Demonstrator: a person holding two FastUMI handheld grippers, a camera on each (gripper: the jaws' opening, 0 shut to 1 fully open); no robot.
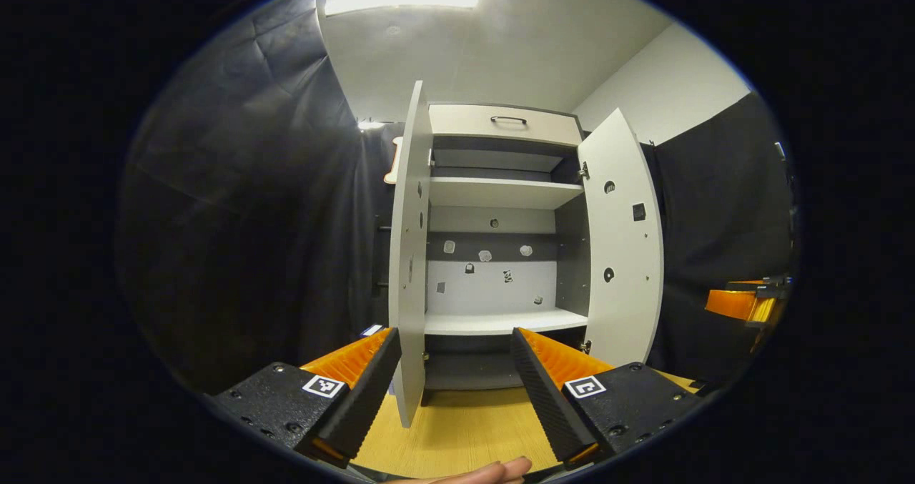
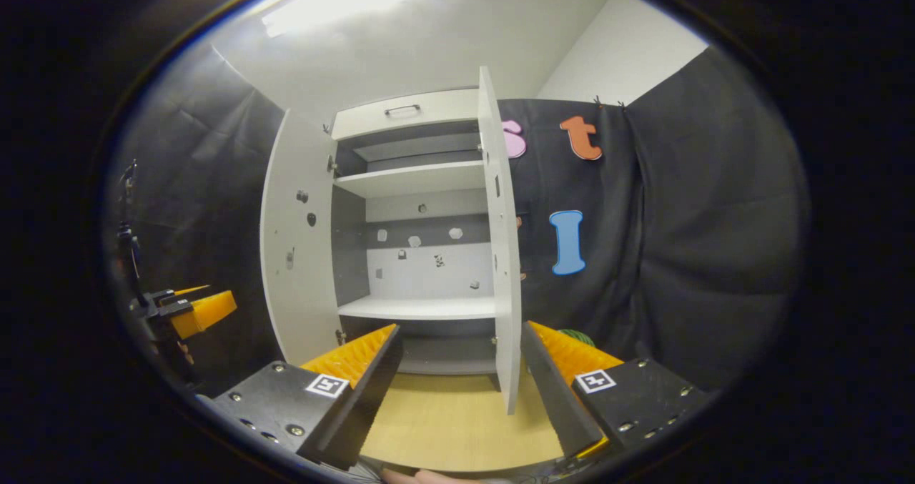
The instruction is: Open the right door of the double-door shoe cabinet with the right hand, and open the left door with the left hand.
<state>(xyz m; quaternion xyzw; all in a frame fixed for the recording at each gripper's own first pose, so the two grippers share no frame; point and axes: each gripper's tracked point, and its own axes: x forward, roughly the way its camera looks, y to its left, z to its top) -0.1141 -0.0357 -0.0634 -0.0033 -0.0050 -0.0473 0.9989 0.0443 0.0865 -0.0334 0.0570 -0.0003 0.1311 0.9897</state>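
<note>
- Looking along your left gripper [image 1: 452, 369] in the left gripper view, you see its two fingers spread wide apart with nothing between them but air; the edge of the left door [image 1: 409, 255] passes just inside the left-hand finger, and you cannot tell whether it touches.
- You have the shoe cabinet [image 1: 500, 205] straight ahead, standing on the wooden floor [image 1: 457, 427], with both doors swung out toward you.
- You see the left door nearly edge-on in that view, while the right door [image 1: 622, 255] stands at the cabinet's other side and shows its inner face with hinge holes.
- Inside the cabinet you see an upper shelf [image 1: 500, 192] and a lower shelf [image 1: 504, 321], both bare, and small holes and marks on the back panel [image 1: 493, 269] between them.
- Above the door opening sits a drawer [image 1: 504, 123] with a dark handle [image 1: 508, 119].
- In the right gripper view, your right gripper [image 2: 457, 373] also stands wide open and holds nothing; the right door [image 2: 500, 241] comes edge-on just inside its right-hand finger.
- There the left door [image 2: 297, 248] stands at the cabinet's far side, and your other gripper [image 2: 193, 311] shows beyond it, well apart from the cabinet.
- A fingertip [image 1: 493, 472] of your hand shows below the left gripper's fingers.
</note>
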